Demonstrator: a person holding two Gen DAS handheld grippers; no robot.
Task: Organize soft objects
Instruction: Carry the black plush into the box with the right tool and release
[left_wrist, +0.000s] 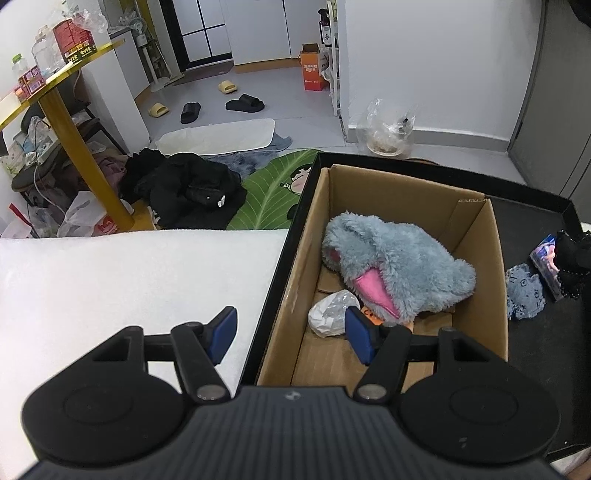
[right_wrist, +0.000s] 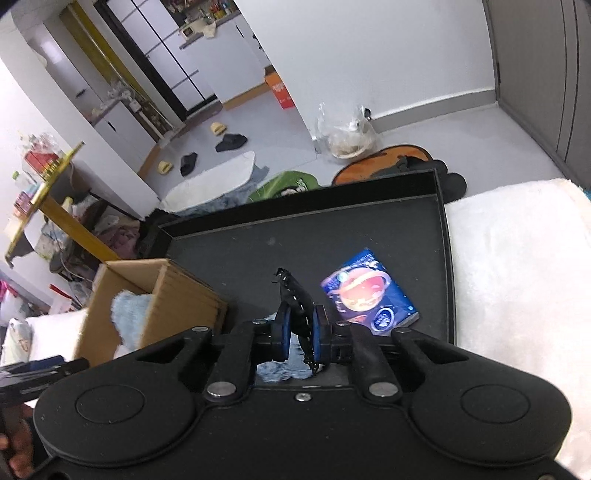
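Observation:
A cardboard box (left_wrist: 476, 229) stands in the left part of a black tray (left_wrist: 535, 236) and holds a grey-blue plush toy (left_wrist: 399, 269) and a crumpled white bag (left_wrist: 330, 312). My left gripper (left_wrist: 291, 330) hangs open over the box's near left wall, holding nothing. In the right wrist view my right gripper (right_wrist: 299, 334) is shut on a black lacy fabric piece (right_wrist: 293, 295), lifted a little above the tray floor (right_wrist: 258, 251). A small blue knitted cloth (left_wrist: 524, 293) lies on the tray; in the right wrist view it (right_wrist: 275, 367) shows below the jaws.
A blue picture card (right_wrist: 369, 291) lies on the tray to the right of my right gripper. White fluffy bedding (left_wrist: 110, 288) surrounds the tray. Dark clothes (left_wrist: 184, 188), slippers, a plastic bag and a yellow-legged table (left_wrist: 74, 147) are on the floor beyond.

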